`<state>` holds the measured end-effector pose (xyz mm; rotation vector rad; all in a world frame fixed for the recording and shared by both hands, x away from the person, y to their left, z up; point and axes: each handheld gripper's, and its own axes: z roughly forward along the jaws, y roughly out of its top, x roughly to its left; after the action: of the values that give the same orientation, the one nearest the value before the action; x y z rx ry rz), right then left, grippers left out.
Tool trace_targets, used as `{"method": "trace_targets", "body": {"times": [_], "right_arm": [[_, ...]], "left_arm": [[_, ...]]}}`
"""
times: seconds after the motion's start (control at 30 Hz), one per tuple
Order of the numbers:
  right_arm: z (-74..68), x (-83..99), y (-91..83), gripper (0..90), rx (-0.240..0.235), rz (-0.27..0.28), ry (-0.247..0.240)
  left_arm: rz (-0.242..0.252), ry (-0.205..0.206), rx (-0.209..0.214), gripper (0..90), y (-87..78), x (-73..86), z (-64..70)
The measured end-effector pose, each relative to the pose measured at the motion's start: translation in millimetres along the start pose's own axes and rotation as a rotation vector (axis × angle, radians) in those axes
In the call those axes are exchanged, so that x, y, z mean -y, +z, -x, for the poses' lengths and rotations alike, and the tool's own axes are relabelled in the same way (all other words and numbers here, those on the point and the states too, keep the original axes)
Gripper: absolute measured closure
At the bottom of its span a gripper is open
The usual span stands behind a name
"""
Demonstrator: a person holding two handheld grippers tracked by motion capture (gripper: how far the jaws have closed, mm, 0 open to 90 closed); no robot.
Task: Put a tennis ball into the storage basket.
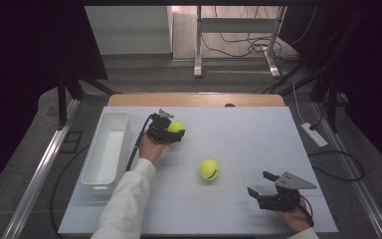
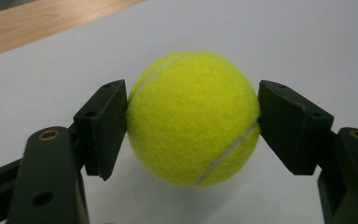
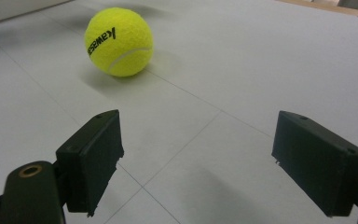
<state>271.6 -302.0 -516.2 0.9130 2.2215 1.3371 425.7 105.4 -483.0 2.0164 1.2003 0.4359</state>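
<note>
Two tennis balls sit on the white table (image 1: pixel 258 134): the left gripper (image 1: pixel 171 130) clamps one (image 2: pixel 193 116) beside the white bin (image 1: pixel 107 149), probably its destination, while the right gripper (image 1: pixel 266 191), jaws wide and empty, faces the other (image 3: pixel 119 41).

Yellow tennis ball (image 2: pixel 193 119) clamped in left hand-held gripper (image 2: pixel 193 126).

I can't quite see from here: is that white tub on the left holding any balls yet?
No, in the high view the white tub shows a bare inside, while one tennis ball lies on the table and the other ball sits between the left hand-held gripper jaws.
</note>
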Motion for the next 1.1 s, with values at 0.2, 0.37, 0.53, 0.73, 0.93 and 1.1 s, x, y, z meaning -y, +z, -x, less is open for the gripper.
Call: {"method": "trace_targets", "body": {"times": [0.2, 0.37, 0.53, 0.73, 0.93, 1.1], "right_arm": [[-0.1, -0.1, -0.1, 15.5, 0.001, 0.001, 0.0], [-0.1, -0.1, 0.1, 15.5, 0.001, 0.001, -0.001], [-0.1, -0.1, 0.0, 15.5, 0.002, 0.002, 0.0], [0.0, -0.1, 0.0, 15.5, 0.004, 0.002, 0.001], [0.1, -0.2, 0.0, 15.5, 0.005, 0.002, 0.001], [0.0, -0.2, -0.1, 15.5, 0.005, 0.002, 0.0]], "left_arm": [[0.025, -0.007, 0.01, 28.2, -7.2, 0.8, 0.6], [0.032, -0.002, 0.008, 28.2, -11.3, 1.1, 1.3], [0.034, 0.004, 0.01, 28.1, -14.6, 1.7, 2.2], [0.041, 0.007, 0.017, 28.1, -19.9, 2.2, 2.4], [0.049, 0.002, 0.022, 28.1, -25.4, 3.1, 2.6], [0.058, 0.0, 0.025, 28.2, -31.1, 3.0, 2.9]]}}
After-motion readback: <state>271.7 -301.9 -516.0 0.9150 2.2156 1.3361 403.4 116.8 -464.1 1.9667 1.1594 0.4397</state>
